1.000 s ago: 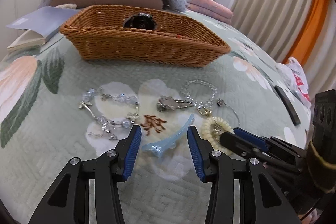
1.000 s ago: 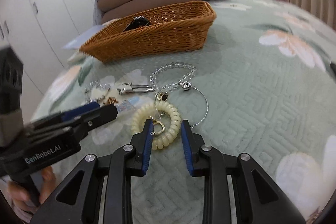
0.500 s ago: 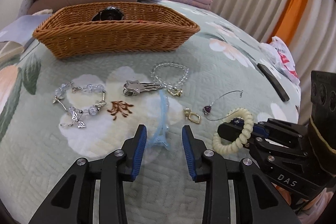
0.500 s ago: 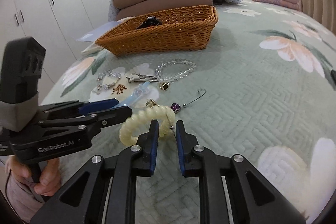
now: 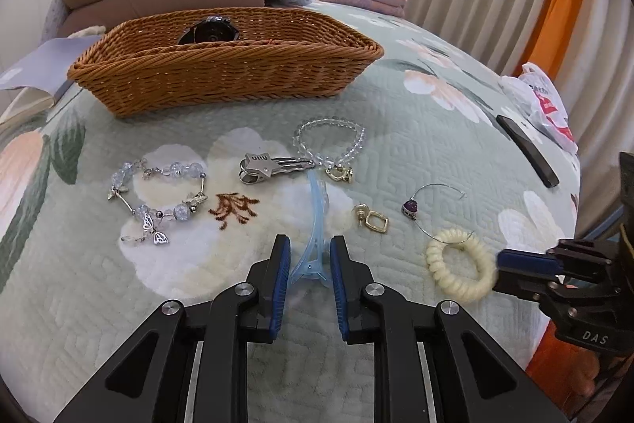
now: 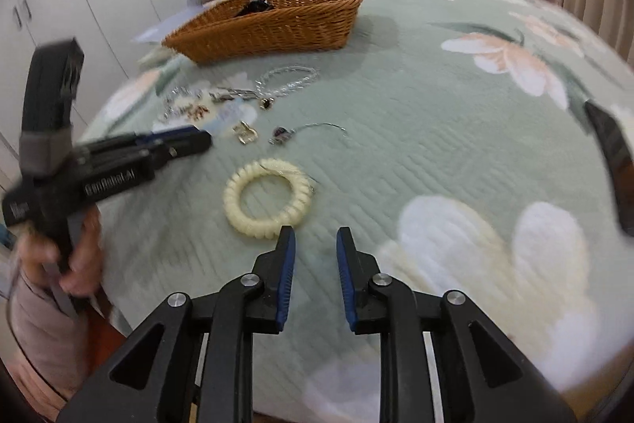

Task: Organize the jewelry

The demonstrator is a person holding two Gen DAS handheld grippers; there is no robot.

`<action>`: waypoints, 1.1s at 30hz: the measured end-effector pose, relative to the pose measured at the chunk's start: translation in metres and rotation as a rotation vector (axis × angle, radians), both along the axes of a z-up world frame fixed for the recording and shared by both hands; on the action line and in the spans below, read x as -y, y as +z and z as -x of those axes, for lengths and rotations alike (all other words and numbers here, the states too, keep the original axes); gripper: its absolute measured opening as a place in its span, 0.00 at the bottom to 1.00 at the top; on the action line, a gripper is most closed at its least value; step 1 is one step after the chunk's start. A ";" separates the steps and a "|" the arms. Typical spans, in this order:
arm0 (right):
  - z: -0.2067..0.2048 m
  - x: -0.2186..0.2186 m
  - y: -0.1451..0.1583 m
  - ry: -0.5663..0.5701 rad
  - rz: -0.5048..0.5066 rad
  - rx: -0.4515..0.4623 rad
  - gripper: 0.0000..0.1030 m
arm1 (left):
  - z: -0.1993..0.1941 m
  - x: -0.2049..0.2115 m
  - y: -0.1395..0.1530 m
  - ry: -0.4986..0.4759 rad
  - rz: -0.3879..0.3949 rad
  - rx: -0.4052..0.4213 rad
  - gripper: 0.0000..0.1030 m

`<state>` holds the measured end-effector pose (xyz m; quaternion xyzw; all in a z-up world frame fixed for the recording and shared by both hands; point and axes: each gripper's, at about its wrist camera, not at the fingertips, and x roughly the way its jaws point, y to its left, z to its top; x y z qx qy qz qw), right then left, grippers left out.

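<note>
Blue hair clip (image 5: 313, 244): lies flat on the quilt, its wide end between the 2 pads of the left gripper (image 5: 309, 266); a sliver of space shows on each side, so contact cannot be confirmed.
Left gripper: jaws narrowed around the clip's wide end, not visibly pressing it.
Cream coil hair tie (image 6: 268, 203): flat on the quilt just ahead and left of the right gripper (image 6: 316, 254), apart from both pads.
Right gripper: jaws parted, nothing between them; this view is motion-blurred.
Gold earring (image 5: 370, 220): ahead and slightly right of the left gripper, near the clip.
Purple-stone wire hoop (image 5: 426, 207): further right of the earring, its wire end touching the hair tie's far rim.
Clear bead bracelet (image 5: 329, 141): straight ahead of the left gripper, past the clip's narrow tip.
Silver clip (image 5: 269, 165): just left of that bracelet, beside the blue clip's tip.
Butterfly charm bracelet (image 5: 156, 199): ahead and well left of the left gripper.
Wicker basket (image 5: 222, 76): farthest ahead, with 1 dark round object (image 5: 209, 30) inside.
Quilt (image 5: 396, 98): green, floral, under everything.
Black flat object (image 5: 527, 155): far right of the left gripper, near the quilt's edge.
</note>
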<state>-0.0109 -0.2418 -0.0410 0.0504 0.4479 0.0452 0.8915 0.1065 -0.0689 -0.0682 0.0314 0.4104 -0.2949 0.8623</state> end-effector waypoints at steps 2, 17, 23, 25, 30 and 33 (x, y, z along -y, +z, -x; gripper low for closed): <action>0.004 0.004 0.002 -0.007 -0.028 0.010 0.24 | 0.000 0.000 0.000 0.001 0.001 0.000 0.21; -0.021 0.014 -0.008 -0.136 -0.367 0.004 0.25 | 0.000 0.000 -0.001 0.000 -0.001 0.005 0.21; -0.026 0.000 -0.010 -0.150 -0.338 0.020 0.25 | 0.001 0.000 0.000 0.001 -0.006 0.009 0.21; -0.032 -0.012 -0.009 -0.167 -0.264 0.040 0.26 | 0.001 0.000 0.000 0.002 -0.005 0.008 0.21; -0.041 -0.044 -0.009 -0.163 -0.024 0.088 0.26 | 0.001 0.000 0.000 0.002 -0.002 0.007 0.21; -0.037 -0.044 -0.007 -0.122 -0.009 0.085 0.27 | 0.001 0.000 0.000 0.002 -0.003 0.008 0.21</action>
